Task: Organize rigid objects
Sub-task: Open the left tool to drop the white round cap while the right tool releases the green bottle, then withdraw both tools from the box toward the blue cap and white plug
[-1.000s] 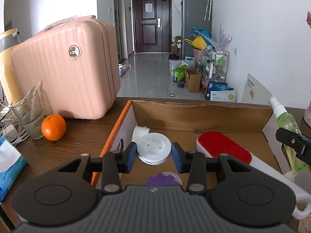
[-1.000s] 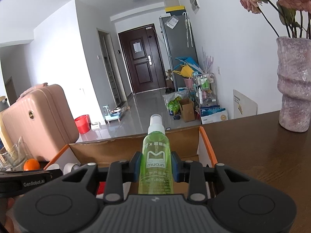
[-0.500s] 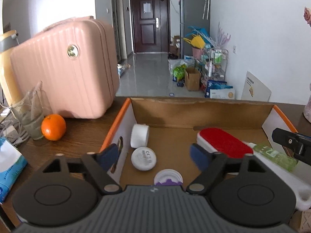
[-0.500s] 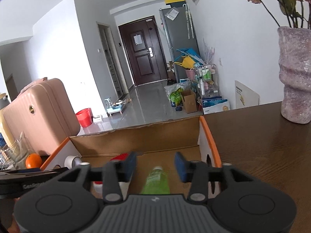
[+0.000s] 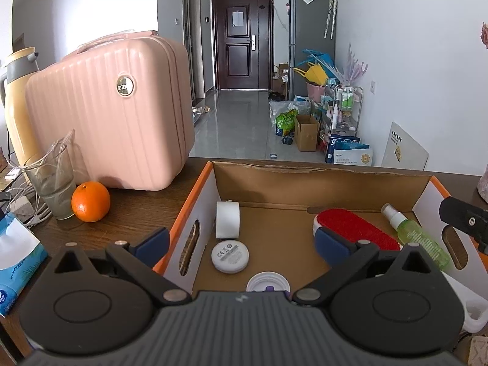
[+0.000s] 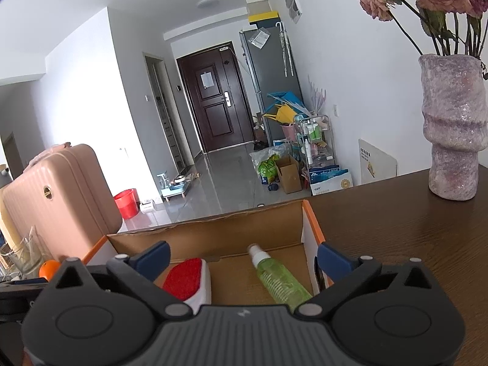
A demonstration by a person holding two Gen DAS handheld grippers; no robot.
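A green spray bottle [image 6: 279, 280] lies in the cardboard box [image 6: 231, 231], between the right gripper [image 6: 242, 257]'s wide-spread fingers [image 6: 334, 262]. The left gripper [image 5: 241, 241], equally wide, hovers above the box's white puck [image 5: 230, 256].

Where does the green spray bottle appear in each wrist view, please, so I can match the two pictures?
Left wrist view: the green spray bottle lies at the right end of the cardboard box, nozzle away.
Right wrist view: the bottle lies low centre, between the open tongs.
Shared landmark: the red brush lies just left of it.
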